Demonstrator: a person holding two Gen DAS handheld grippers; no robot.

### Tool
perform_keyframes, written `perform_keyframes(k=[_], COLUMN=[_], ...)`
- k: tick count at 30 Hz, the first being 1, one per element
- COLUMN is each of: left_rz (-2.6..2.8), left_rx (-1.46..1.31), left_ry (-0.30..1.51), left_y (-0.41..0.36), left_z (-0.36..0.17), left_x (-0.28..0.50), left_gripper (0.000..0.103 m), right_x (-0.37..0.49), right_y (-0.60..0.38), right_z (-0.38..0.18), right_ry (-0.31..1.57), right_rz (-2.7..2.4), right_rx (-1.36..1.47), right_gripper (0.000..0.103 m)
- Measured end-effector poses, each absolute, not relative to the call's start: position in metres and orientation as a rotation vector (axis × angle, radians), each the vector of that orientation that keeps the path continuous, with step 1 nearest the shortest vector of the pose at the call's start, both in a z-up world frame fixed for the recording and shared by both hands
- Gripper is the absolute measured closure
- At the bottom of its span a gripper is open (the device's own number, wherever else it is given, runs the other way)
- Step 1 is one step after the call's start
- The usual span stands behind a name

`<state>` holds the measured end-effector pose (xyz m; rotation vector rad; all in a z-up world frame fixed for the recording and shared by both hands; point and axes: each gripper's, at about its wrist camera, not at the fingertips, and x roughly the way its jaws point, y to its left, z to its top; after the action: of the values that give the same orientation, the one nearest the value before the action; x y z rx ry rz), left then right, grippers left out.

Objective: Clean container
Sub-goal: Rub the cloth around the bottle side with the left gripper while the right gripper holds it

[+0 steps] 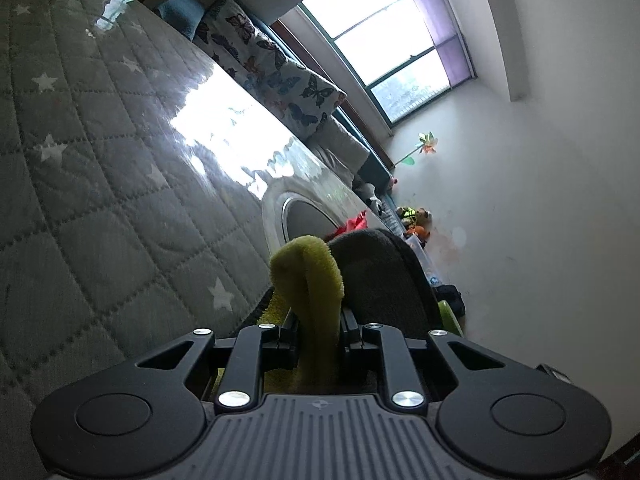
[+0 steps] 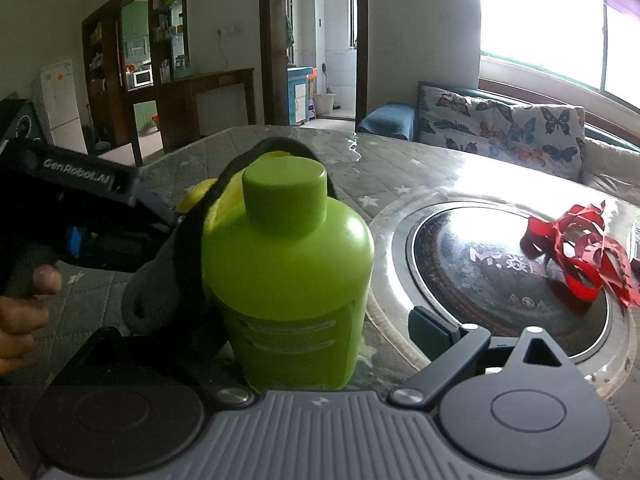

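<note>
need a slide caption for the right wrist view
Right gripper holds a green bottle while the left gripper presses a cloth against it, above the table.

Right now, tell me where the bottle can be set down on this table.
Free: the quilted table cover behind the bottle, toward the sofa, and the wide starred stretch in the left wrist view. Also the inset cooktop's near-left part. Crowded: its right side under the red ribbon, and left of the bottle, where the left gripper presses the cloth.
</note>
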<state>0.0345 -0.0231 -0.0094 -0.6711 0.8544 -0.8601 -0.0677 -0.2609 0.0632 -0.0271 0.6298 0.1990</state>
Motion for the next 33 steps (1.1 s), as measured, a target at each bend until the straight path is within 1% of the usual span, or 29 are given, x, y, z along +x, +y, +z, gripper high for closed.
perform_keyframes(k=[15, 24, 33], left_rz=[-0.921, -0.885, -0.841], left_rx=[-0.693, -0.659, -0.636], left_ry=[0.785, 0.853, 0.9], left_y=[-0.035, -0.047, -0.045], left_z=[0.019, 0.0, -0.014], left_x=[0.047, 0.057, 0.051], left_gripper=[0.083, 0.083, 0.083], right_x=[-0.079, -0.081, -0.081], right_y=[-0.262, -0.262, -0.262], right_z=[0.064, 0.064, 0.063], right_ry=[0.633, 0.631, 0.631], right_rz=[0.202, 0.204, 0.203], right_rx=[-0.028, -0.018, -0.013], right_gripper=[0.007, 0.007, 0.007])
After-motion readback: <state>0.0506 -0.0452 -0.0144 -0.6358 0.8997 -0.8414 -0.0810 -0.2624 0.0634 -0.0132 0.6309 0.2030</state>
